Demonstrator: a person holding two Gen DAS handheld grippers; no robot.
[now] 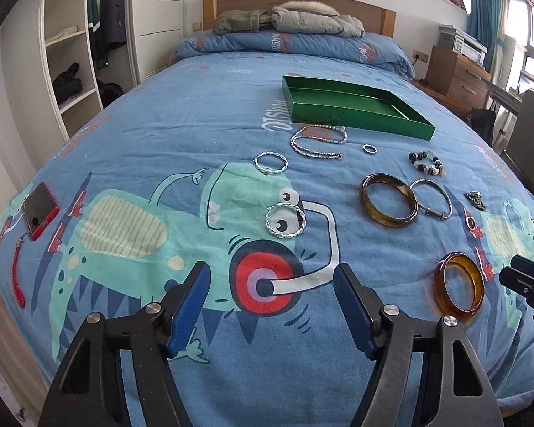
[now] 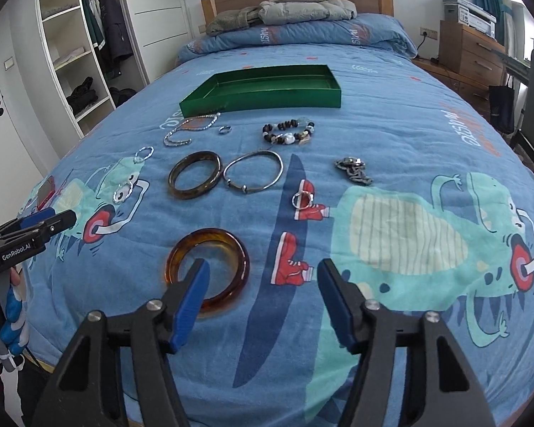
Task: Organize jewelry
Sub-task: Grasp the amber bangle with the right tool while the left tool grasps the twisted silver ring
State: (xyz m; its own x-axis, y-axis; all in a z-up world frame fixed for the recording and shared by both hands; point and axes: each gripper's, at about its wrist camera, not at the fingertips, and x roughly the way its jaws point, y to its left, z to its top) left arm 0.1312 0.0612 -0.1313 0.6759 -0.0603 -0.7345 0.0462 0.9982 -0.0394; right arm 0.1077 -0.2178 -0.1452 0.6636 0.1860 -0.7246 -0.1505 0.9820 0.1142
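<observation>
Jewelry lies scattered across a blue cartoon-print bedspread (image 2: 391,135), none of it yet in the green tray (image 2: 267,87) that sits farther up the bed. Nearest the person is an amber bangle (image 2: 207,270); beyond it lie a darker bangle (image 2: 194,175), a thin silver bangle (image 2: 253,171), a beaded bracelet (image 2: 288,131), a silver chain (image 2: 190,128), a small ring (image 2: 225,129) and a chunky link chain (image 2: 354,170).

The right tool (image 2: 261,277) is partly open and holds nothing, with one blue finger in front of the amber bangle's hole. The left tool (image 1: 272,284), also partly open and empty, hangs over bare bedspread, short of a twisted silver hoop (image 1: 285,220).

Risks, as I judge them: the smooth, hard bangle could slip from the pads or skid on the soft cover if pinched off-centre. The quilt may bunch between the fingers instead. Thin hoops lie flat and may be pressed into the fabric. A chain could trail and catch neighbouring pieces on the way to the tray.
</observation>
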